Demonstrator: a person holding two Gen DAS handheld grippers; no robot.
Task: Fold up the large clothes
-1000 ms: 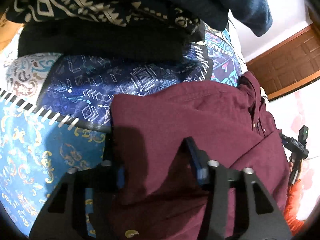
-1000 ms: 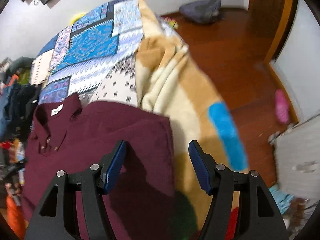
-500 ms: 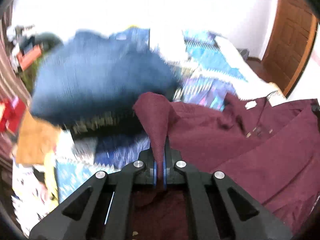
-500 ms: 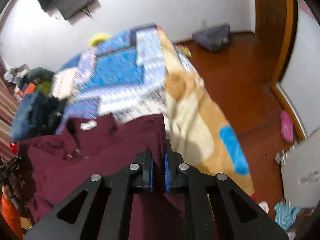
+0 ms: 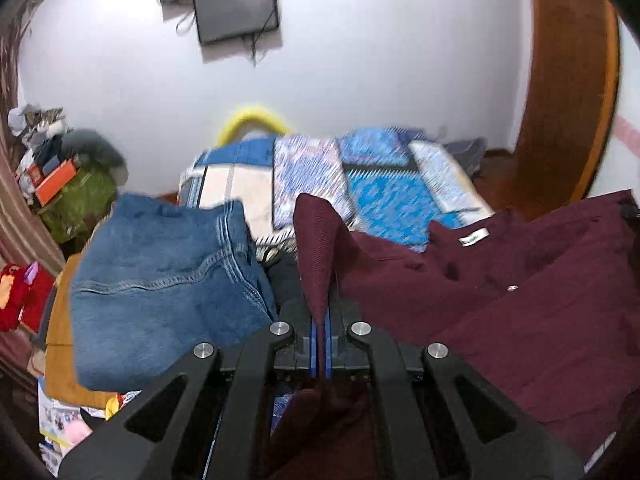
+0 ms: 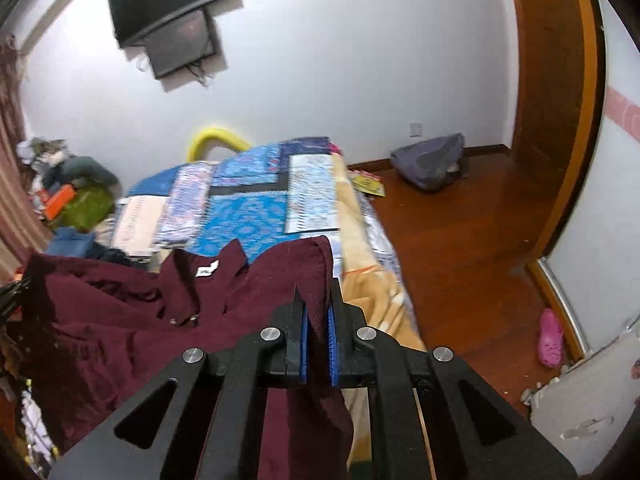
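I have the maroon shirt (image 5: 500, 300) pinched at two points and slung between my grippers above the bed (image 6: 248, 216). Its collar, with a white label (image 6: 207, 270) inside, faces away from me toward the far wall, and the buttoned placket sags in folds between the two grips. My left gripper (image 5: 320, 344) has its jaws clamped tight on a peak of the fabric, which stands up in a ridge past the blue pads. My right gripper (image 6: 316, 344) is likewise closed on a bunched corner of the cloth, with the rest hanging down under the fingers. Just left of the shirt, folded blue jeans (image 5: 160, 288) lie on top of a pile. The bed beyond wears a blue patchwork cover. A dark screen (image 6: 172, 28) hangs on the white wall, and a grey bag (image 6: 432, 160) sits on the wooden floor near the door.
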